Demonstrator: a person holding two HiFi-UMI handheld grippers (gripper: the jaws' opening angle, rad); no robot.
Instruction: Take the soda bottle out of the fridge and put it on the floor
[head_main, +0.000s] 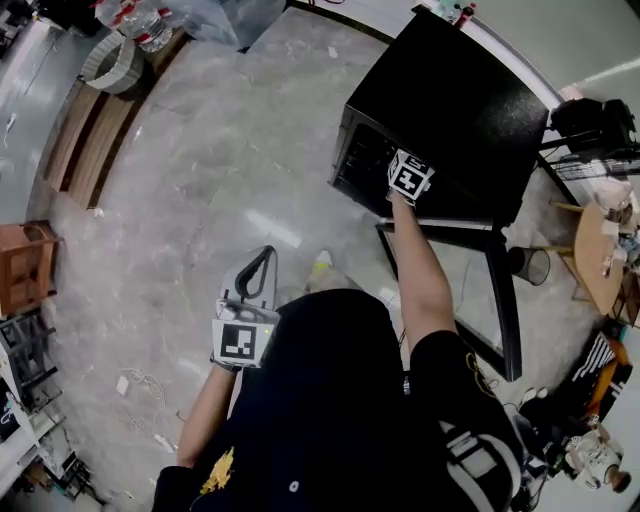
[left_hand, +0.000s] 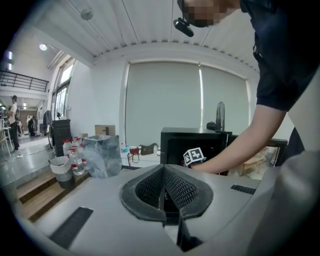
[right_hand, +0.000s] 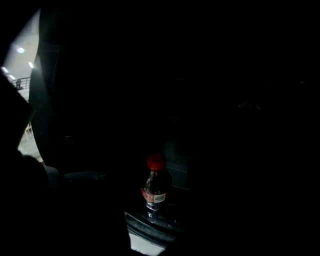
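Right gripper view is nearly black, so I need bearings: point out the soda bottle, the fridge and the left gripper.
soda bottle (right_hand: 156, 186): right gripper view, on its body below the red cap.
fridge (head_main: 450, 105): head view, on its black top panel.
left gripper (head_main: 267, 254): head view, at the tips of its jaws.

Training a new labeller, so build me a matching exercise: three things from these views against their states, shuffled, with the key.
Things:
1. soda bottle
2. fridge door
3. left gripper

States:
A. jaws together, held back from the fridge
B. swung open
C. standing upright in the dark interior

Pairs: 1-C, 2-B, 3-A.
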